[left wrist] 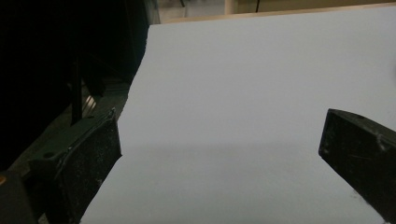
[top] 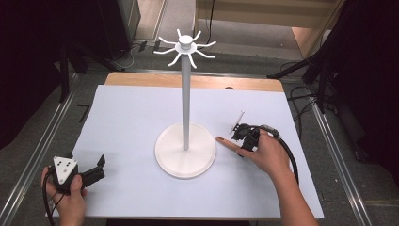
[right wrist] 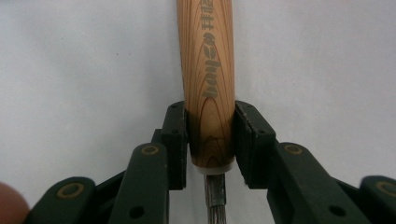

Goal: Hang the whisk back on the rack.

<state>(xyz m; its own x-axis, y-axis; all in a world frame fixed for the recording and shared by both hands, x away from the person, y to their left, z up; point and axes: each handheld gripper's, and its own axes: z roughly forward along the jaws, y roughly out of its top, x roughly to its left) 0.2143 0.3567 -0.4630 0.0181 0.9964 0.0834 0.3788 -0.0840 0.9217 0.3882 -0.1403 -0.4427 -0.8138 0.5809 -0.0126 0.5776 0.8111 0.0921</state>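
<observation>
Wooden-handled tool pinched beside a white hook stand

High view: the white stand [top: 186, 150] stands mid-table on the pale sheet [top: 131, 113]; the right gripper [top: 244, 134] lies just right of its base, the left gripper [top: 96, 169] well left of it. Left gripper view: jaws spread wide over bare sheet. Right gripper view: jaws pressed onto the wooden handle [right wrist: 210, 84], its metal shank [right wrist: 215, 196] below.
</observation>
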